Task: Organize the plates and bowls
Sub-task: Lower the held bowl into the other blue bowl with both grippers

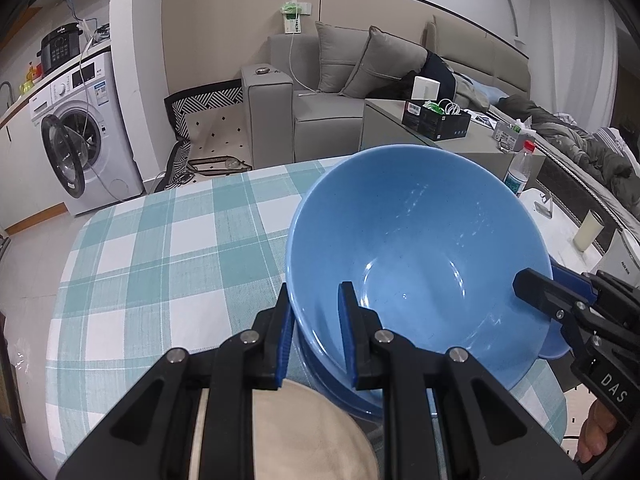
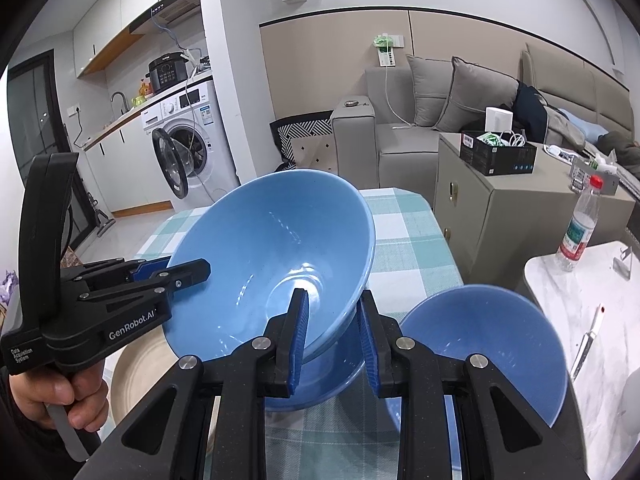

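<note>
a tilted blue bowl (image 1: 416,248) is clamped at opposite rims by the left gripper (image 1: 316,312) and right gripper (image 2: 334,320), above another bowl (image 2: 320,380).

Ahead of you: grey sofa (image 2: 404,136) with two cushions against a beige panelled wall (image 2: 328,60). To your left, a white washing machine (image 1: 76,136), door open, under a kitchen counter; pale tiled floor (image 1: 36,232). A beige cabinet (image 2: 496,208) stands right of the check-clothed worktop (image 1: 160,248). Even indoor light.
</note>
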`<state>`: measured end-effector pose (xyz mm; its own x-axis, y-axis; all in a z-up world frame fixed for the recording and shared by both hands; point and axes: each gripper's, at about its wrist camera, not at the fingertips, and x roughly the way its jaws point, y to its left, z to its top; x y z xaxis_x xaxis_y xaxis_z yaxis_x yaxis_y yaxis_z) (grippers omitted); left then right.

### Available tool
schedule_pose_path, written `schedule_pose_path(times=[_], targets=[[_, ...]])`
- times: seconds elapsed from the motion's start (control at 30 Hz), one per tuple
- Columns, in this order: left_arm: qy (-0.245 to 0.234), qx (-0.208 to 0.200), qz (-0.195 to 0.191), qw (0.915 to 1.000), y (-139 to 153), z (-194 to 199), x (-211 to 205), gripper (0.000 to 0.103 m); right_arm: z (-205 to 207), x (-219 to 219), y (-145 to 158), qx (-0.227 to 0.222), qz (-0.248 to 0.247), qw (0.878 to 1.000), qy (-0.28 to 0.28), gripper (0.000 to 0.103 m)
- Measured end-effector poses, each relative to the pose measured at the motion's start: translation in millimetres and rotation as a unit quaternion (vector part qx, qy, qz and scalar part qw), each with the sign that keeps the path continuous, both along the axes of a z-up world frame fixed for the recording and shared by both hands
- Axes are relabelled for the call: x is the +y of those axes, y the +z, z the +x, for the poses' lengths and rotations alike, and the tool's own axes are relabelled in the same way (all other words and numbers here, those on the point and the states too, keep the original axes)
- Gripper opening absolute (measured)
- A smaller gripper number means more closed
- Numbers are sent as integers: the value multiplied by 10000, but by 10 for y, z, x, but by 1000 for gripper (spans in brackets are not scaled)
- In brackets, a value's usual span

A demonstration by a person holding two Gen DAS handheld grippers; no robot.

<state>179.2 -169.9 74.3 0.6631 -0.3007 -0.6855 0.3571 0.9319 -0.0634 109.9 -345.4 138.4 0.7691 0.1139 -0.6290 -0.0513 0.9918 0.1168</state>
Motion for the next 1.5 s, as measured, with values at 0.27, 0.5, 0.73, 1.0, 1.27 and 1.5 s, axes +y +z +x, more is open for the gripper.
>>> schedule_pose_path(times=[0.27,0.5,0.73,1.0,1.27,1.5], targets=[[50,38,19,10000,-73,-23,38,19,5,8,-143,85,163,9998,19,25],[69,62,102,9999,-131,-22,22,19,-1,35,-214,96,98,9999,37,25],[100,64,215,9997,-202,-13,-21,19,14,45,-310,162,24,9999,50,25],[129,208,357,9991,-322,26,-34,19,64,63,-372,251,-72,9996,60,25],[158,238,436,9986,-378,30,-46,19,82,153,-437,322,-323,9990,27,25],[174,182,626,9977,-428,21,-102,19,104,159,-477,386,-409,9984,-9,25]])
